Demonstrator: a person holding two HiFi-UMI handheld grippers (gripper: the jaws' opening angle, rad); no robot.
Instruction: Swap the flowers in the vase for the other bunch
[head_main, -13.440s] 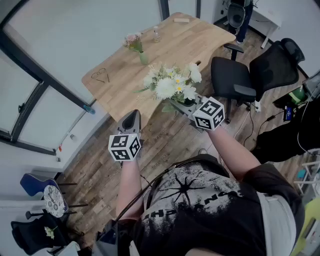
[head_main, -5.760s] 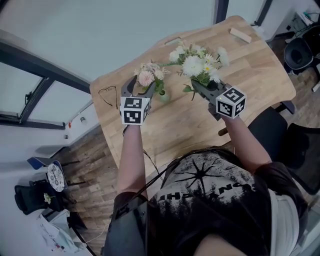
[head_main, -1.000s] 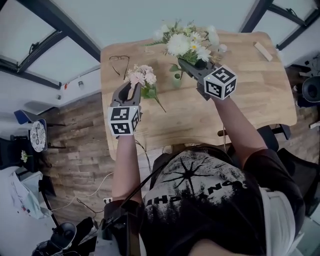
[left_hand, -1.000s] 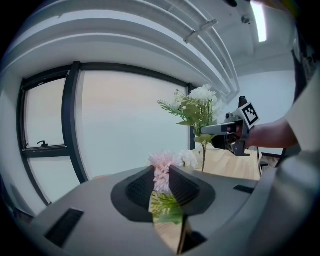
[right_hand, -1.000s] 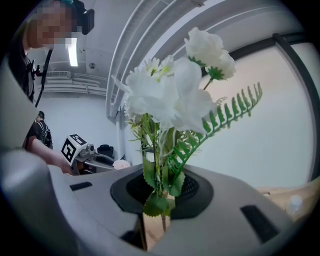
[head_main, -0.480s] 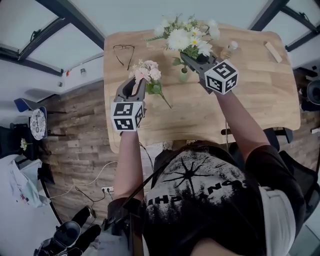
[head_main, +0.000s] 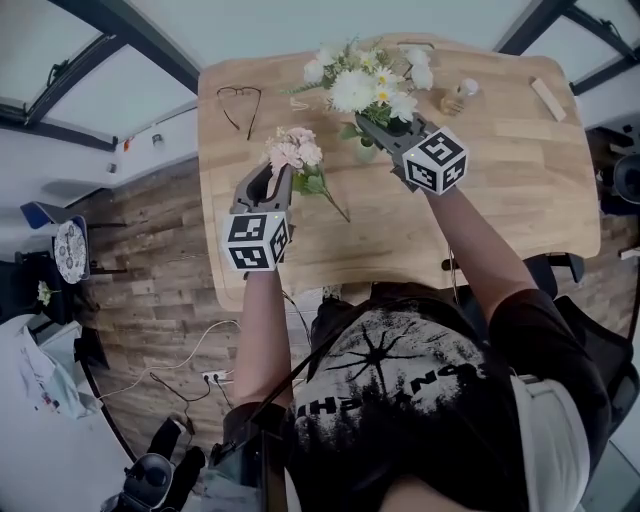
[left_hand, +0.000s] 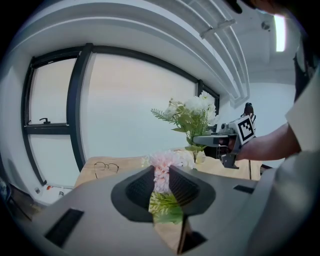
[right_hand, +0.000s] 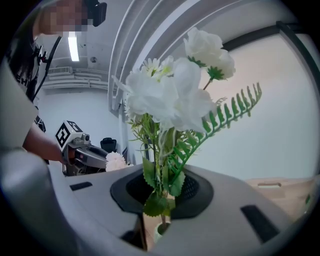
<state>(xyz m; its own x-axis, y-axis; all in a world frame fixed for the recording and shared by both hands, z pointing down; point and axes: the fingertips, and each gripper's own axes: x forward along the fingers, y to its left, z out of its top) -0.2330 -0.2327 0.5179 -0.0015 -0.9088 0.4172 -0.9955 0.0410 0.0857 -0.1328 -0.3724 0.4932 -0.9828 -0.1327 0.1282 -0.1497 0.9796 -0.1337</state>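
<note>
My left gripper (head_main: 274, 172) is shut on the stems of a small pink bunch (head_main: 293, 152), held above the left part of the wooden table (head_main: 480, 200). In the left gripper view the pink bunch (left_hand: 162, 162) stands between the jaws. My right gripper (head_main: 378, 120) is shut on a large white bunch (head_main: 365, 80) with fern leaves. The white bunch (right_hand: 170, 95) rises upright from the right jaws, and its stem reaches down to the mouth of the small pale green vase (right_hand: 161, 231). The vase (head_main: 362, 152) stands on the table directly under that bunch.
A pair of glasses (head_main: 238, 100) lies at the table's far left. A small bottle (head_main: 455, 100) and a wooden block (head_main: 548, 98) sit at the far right. A window wall runs behind the table. An office chair (head_main: 560, 265) is at the right edge.
Both grippers have sunk towards the table. The white bunch has come down over the vase, and the pink bunch has dropped lower on the left.
</note>
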